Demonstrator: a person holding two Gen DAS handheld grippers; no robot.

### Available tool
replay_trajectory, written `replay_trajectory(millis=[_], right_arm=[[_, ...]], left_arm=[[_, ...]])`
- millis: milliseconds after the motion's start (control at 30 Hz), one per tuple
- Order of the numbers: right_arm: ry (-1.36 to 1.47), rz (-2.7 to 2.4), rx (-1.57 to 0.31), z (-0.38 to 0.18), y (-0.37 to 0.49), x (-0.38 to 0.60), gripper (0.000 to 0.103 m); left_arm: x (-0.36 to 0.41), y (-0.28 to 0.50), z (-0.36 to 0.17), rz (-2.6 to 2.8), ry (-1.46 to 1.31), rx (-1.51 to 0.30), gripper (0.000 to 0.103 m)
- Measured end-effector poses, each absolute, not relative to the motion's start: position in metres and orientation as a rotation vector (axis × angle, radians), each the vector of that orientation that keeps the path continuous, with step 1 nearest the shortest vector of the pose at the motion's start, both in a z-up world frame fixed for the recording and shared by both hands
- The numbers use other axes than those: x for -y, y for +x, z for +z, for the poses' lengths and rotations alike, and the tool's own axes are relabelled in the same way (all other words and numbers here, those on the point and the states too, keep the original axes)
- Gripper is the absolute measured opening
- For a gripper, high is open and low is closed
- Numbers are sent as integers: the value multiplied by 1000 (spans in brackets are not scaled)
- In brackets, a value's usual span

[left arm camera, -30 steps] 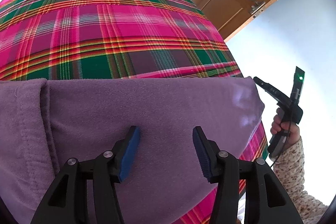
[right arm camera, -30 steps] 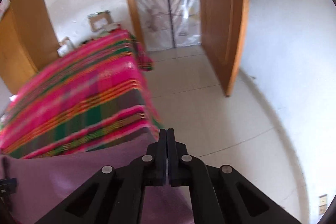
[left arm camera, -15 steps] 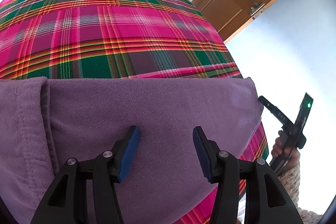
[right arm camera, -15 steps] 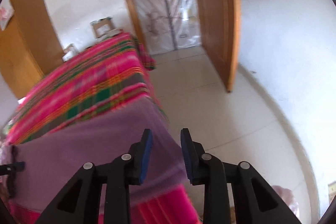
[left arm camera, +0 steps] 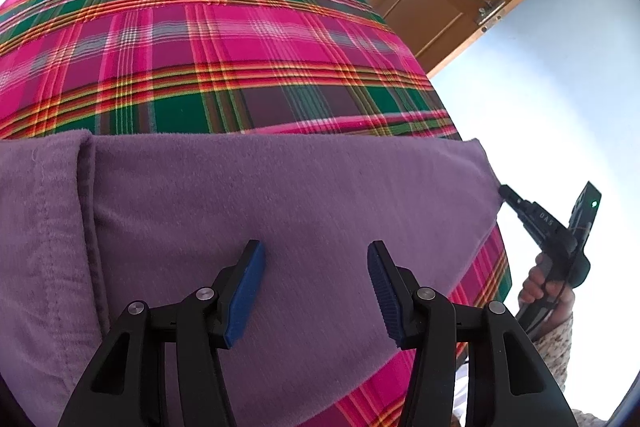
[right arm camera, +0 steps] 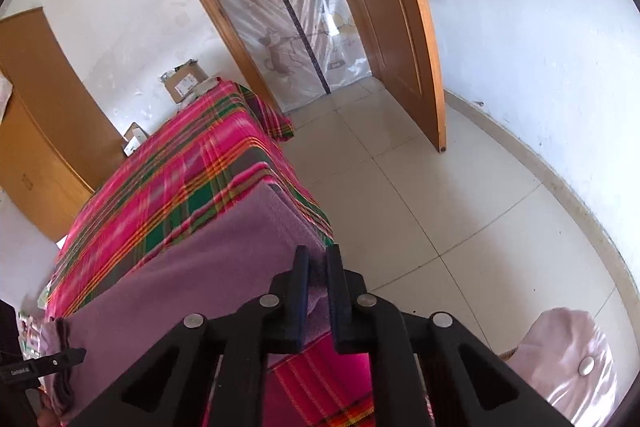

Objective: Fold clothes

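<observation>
A purple fleece garment (left arm camera: 280, 211) lies spread flat on the near end of a bed covered with a pink and green plaid blanket (left arm camera: 224, 39). Its far edge runs straight across the bed, and along its left side a seamed strip (left arm camera: 40, 227) lies doubled against the main panel, so at least one fold seems to be in already. Its exact kind cannot be told from these views.

The left gripper (left arm camera: 316, 291) hovers over the middle of the cloth with its jaws wide apart and nothing between them; whether the tips touch the fabric is unclear. The right gripper (right arm camera: 318, 291) is at the garment's right-hand corner (right arm camera: 316, 267), at the bed's edge beside the tiled floor (right arm camera: 420, 219). Its jaws are closing, almost together, with the thin purple edge pinched between the pads. In the left wrist view its tip meets that same corner, with the person's hand (left arm camera: 538, 283) on the handle.

By this layout the task is part-way: the piece is smoothed and squared, one corner is taken, but the large panel remains a single broad sheet. Probably the right side has yet to be carried across and the whole halved again.
</observation>
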State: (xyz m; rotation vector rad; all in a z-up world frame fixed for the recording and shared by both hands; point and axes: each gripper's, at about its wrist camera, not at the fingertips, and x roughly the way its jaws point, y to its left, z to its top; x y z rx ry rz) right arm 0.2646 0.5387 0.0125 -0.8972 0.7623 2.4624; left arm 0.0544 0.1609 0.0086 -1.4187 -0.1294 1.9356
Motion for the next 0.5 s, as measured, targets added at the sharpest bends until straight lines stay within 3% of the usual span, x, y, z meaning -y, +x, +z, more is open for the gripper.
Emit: replay_trajectory(millis=[200, 367, 500], right_arm=[[-870, 2436, -726, 30, 268, -538, 4], [-951, 2358, -736, 11, 260, -542, 4], [-1001, 2267, -626, 0, 254, -538, 5]], left_arm=[[-160, 59, 10, 1913, -1434, 138, 55], [-164, 67, 10, 1886, -1430, 117, 55], [-169, 73, 10, 1850, -1432, 83, 55]])
